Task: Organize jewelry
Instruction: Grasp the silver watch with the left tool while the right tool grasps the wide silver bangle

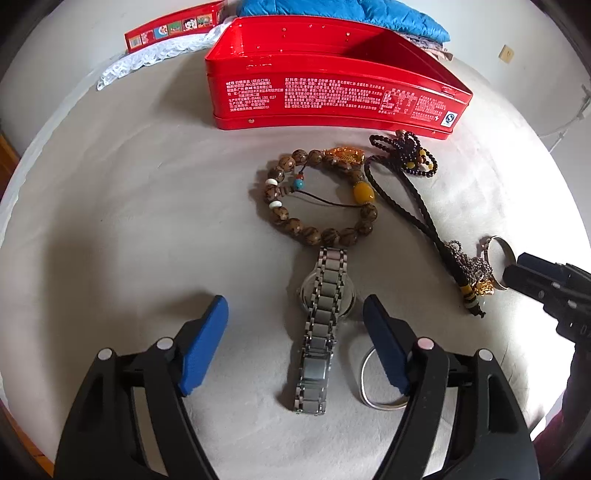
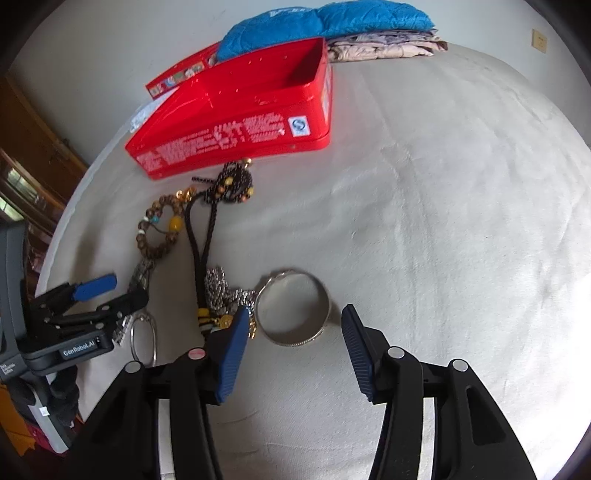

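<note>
A silver watch [image 1: 324,306] lies face down on the pale cloth, between the blue pads of my left gripper [image 1: 295,299], which is open and not touching it. A thin silver bangle [image 1: 364,387] lies partly under the right finger. Beyond the watch are a wooden bead bracelet [image 1: 317,195], a black cord necklace [image 1: 417,206] and a dark bead string [image 1: 413,155]. My right gripper [image 2: 295,310] is open and straddles a wide silver bangle [image 2: 295,341] without pressing it. The open red tin [image 1: 332,92] stands behind the jewelry.
The tin's red lid [image 1: 173,29] and white lace [image 1: 147,59] lie at the back left, with folded blue bedding [image 2: 325,26] behind the tin. A tangled silver chain [image 2: 218,288] sits beside the wide bangle. Wooden furniture [image 2: 40,155] stands off the left edge.
</note>
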Available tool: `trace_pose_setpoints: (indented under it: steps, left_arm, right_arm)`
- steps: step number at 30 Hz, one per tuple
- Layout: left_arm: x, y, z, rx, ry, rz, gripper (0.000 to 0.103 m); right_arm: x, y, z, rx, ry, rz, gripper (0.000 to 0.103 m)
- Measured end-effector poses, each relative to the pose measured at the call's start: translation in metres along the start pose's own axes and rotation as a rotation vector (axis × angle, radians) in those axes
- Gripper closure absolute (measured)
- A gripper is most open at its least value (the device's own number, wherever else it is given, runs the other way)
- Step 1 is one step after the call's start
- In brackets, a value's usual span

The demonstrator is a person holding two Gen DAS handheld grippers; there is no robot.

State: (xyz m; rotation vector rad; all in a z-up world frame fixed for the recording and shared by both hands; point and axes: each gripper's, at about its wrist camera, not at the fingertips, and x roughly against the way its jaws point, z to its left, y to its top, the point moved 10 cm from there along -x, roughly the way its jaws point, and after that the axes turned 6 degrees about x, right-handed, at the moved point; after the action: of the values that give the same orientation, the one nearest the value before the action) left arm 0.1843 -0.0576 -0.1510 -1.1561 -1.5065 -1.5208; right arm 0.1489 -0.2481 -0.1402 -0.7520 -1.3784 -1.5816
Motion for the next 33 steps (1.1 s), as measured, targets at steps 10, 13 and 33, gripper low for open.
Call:
trace_pose_setpoints:
  steps: [10, 13, 33]
  left_arm:
    - [0.003, -0.003, -0.006, -0.024, 0.017, -0.015, 0.048]
    - [0.004, -0.003, -0.005, -0.025, 0.017, -0.017, 0.051]
    - [0.002, -0.001, -0.004, -0.022, 0.001, 0.004, 0.038]
  right_arm:
    - [-0.006, 0.002, 0.003, 0.081, -0.086, -0.012, 0.056]
    - [-0.004, 0.004, -0.003, 0.065, -0.09, -0.021, 0.056]
    - [-0.004, 0.012, -0.028, -0.031, -0.048, -0.027, 0.054]
